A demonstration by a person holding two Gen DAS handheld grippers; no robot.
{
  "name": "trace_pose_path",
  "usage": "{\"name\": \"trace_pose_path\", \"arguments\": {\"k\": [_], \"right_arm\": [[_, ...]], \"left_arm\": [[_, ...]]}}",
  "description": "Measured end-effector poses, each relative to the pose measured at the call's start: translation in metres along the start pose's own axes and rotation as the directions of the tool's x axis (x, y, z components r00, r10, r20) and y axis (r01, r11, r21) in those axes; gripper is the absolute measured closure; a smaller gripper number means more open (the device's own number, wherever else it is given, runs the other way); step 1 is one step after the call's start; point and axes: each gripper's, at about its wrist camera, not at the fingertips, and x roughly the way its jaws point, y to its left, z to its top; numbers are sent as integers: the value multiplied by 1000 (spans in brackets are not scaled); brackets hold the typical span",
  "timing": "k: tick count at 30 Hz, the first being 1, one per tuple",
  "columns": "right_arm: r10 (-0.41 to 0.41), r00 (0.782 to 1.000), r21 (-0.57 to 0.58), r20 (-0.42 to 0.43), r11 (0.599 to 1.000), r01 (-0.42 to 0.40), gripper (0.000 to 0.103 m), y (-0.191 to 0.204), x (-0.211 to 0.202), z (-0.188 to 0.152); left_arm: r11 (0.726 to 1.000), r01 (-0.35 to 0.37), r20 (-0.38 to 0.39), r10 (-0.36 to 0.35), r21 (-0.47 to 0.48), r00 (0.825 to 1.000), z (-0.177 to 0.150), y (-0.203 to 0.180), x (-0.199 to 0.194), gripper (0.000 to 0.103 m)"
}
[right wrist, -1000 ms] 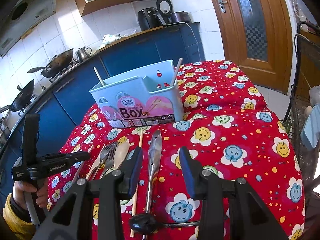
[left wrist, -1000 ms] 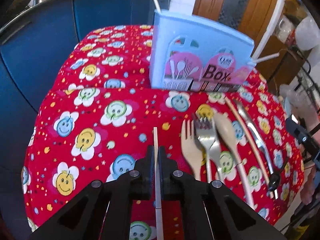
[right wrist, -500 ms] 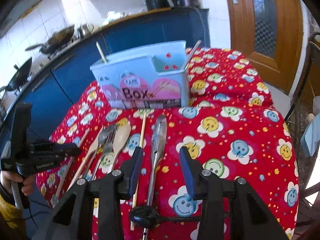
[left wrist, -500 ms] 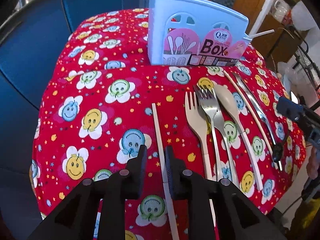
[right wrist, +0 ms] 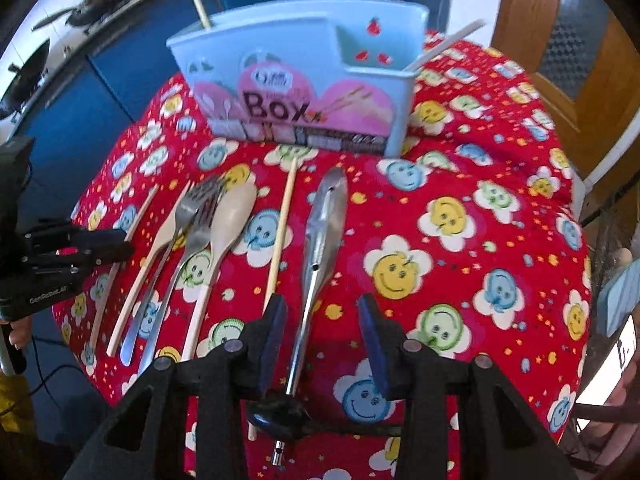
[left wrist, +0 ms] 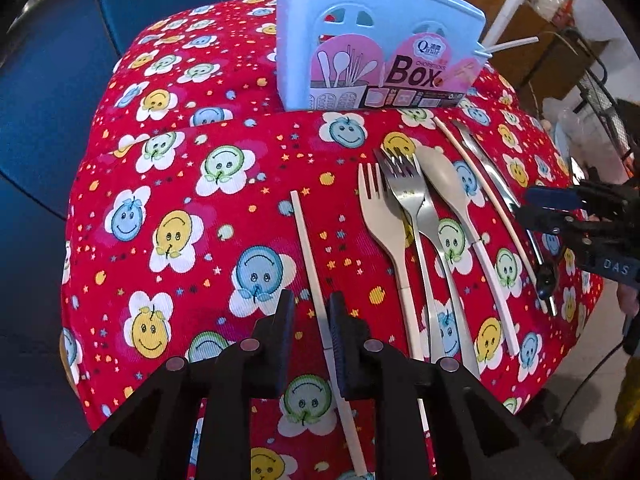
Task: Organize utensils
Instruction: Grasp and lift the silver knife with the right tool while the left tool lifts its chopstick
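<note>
Left gripper [left wrist: 311, 312] fingers straddle white chopstick [left wrist: 310, 256], seemingly apart.

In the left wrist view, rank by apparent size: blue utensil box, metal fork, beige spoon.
1. blue utensil box, clearly largest.
2. and 3. metal fork and beige spoon: similar length; fisheye stretch makes ranking unsure.

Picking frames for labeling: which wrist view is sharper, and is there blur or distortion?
Left wrist view: sharp; box label readable, fisheye bends the tablecloth edges. Right wrist view: softer, motion-blurred on the box lettering and metal fork; dark corner vignetting in both.
</note>
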Motion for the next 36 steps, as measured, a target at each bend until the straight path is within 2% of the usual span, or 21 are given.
{"name": "trace_pose_path", "arguments": {"k": [3,5,8,10,14,18,22,23,25,29,31,36], "right_arm": [[25,997,18,-74,1000,-23,64,-2,11,9],[4,996,-1,-93,1000,-4,71,0,14,14],[-24,993,-27,-116,999,21,84,3,16,18],[-17,993,-11,-116,1000,16,84,3,16,19],[44,998,31,-41,999,-43,85,-1,10,15],[46,992,35,116,998,-50,85,-1,-11,8],[49,953,45,298,997,-65,85,-1,-36,-1],[53,938,51,342,996,-75,85,-1,-42,-3],[51,904,53,425,995,-81,86,0,-52,-8],[37,846,50,532,996,-74,86,2,-64,-10],[24,805,49,592,997,-66,86,6,-71,-11],[-10,735,49,678,998,-31,86,8,-87,-9]], "left_arm": [[1000,7,0,-7,2,1000,0,2,0,86],[1000,3,5,-3,5,1000,0,4,1,95],[999,21,18,-20,-26,1000,0,9,0,97],[999,32,43,-30,-38,999,-1,10,-1,98],[996,79,122,-72,-51,990,-8,10,-8,98],[994,96,248,-79,-59,966,-13,9,-25,98],[991,113,360,-79,-76,930,-16,6,-41,98],[990,116,378,-78,-76,922,-16,7,-45,98],[990,114,441,-68,-79,895,-14,5,-54,98],[988,126,512,-61,-93,857,-9,4,-66,98],[985,138,546,-61,-101,835,-4,4,-72,98],[981,163,631,-60,-107,773,19,3,-88,98]]}}
